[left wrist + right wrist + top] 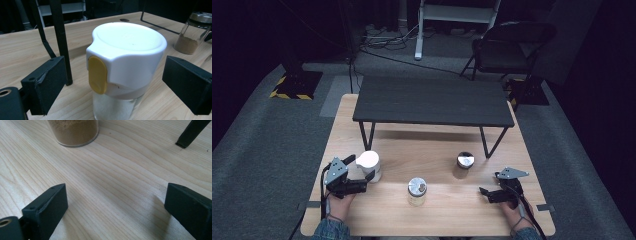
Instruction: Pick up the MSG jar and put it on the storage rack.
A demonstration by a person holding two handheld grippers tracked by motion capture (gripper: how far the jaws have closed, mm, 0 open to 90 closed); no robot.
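Note:
A glass jar with a white lid [369,162] and a yellow tab stands at the left of the wooden table [442,215]. My left gripper [363,169] is open around it. In the left gripper view the jar [127,50] sits between the two jaws with a gap on each side. It holds something white. A small jar with a metal lid [417,190] stands at the middle front. A jar of brown powder [465,164] [73,131] stands right of centre. My right gripper [489,183] [115,202] is open over bare wood, short of that jar.
A low black shelf on thin legs [432,100] spans the back half of the table; one leg [61,37] rises close behind the white-lidded jar. A folding chair [507,47], a white stand and floor cables lie beyond the table.

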